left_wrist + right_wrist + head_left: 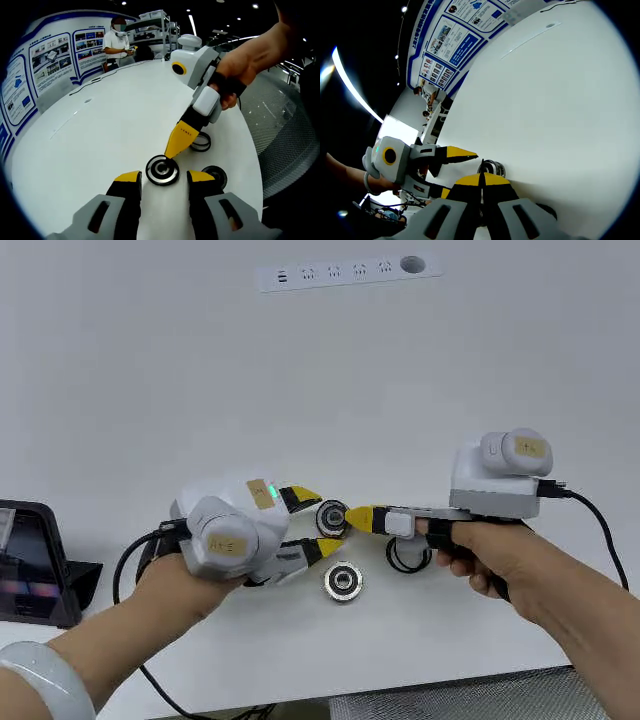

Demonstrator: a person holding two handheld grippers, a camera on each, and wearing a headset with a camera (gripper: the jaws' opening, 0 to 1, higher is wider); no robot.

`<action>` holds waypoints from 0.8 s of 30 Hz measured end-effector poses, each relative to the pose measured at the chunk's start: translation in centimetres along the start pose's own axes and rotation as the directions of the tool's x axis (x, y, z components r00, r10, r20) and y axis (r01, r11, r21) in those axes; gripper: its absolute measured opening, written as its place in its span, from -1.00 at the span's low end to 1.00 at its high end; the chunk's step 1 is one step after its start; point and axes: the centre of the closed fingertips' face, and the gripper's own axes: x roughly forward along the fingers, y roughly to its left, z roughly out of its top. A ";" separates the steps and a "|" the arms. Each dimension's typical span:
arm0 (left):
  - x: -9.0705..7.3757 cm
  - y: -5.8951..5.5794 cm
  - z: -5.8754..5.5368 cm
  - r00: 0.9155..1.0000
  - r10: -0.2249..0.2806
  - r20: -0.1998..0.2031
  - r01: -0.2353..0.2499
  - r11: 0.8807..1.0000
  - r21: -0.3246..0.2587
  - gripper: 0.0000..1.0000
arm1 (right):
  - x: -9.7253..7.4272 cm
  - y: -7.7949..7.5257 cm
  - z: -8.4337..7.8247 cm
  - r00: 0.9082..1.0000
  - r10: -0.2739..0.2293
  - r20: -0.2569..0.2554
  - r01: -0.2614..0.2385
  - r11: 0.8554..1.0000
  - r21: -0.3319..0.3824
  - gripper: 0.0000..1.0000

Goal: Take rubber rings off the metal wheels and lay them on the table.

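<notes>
Head view, centre of frame: small metal wheel (331, 517) on the white table (200, 390), sitting between the spread jaws of the left hand-held gripper (326, 521). The jaws stand wide, clear of the wheel on both sides.

Right hand-held gripper (356, 518) comes in from the right of the frame, jaws pressed together, yellow tip touching the wheel's rim. Cannot tell whether rubber is pinched there.

Second metal wheel (342, 581) lies just below the first, apart from both grippers. Loose black rubber rings (408, 556) lie on the table under the right gripper's body.

Left gripper view: wheel (162, 170) between its own yellow tips, the other gripper's tip on its upper edge, a rubber ring (200, 143) just beyond.

Right gripper view: own tips shut, wheel (492, 167) right at them.

Power strip (348, 270) at top of the head view; dark tablet (30, 560) at left edge.
</notes>
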 end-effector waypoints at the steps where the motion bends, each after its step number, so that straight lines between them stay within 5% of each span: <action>1: -0.1 0.0 -0.1 1.000 0.001 0.001 0.000 1.000 -0.003 -0.22 | 0.0 0.1 0.0 1.000 0.003 0.001 -0.003 1.000 0.001 -0.96; 15: -0.5 -0.1 -0.3 1.000 0.010 0.020 -0.009 0.999 -0.051 0.04 | -1.3 2.0 -0.3 0.998 0.041 0.041 -0.042 0.999 0.023 -0.96; 24: -0.8 -0.3 -0.7 1.000 0.012 0.016 -0.011 0.998 -0.061 0.12 | -3.8 1.1 -1.0 0.997 0.012 0.072 -0.016 0.999 0.051 -0.96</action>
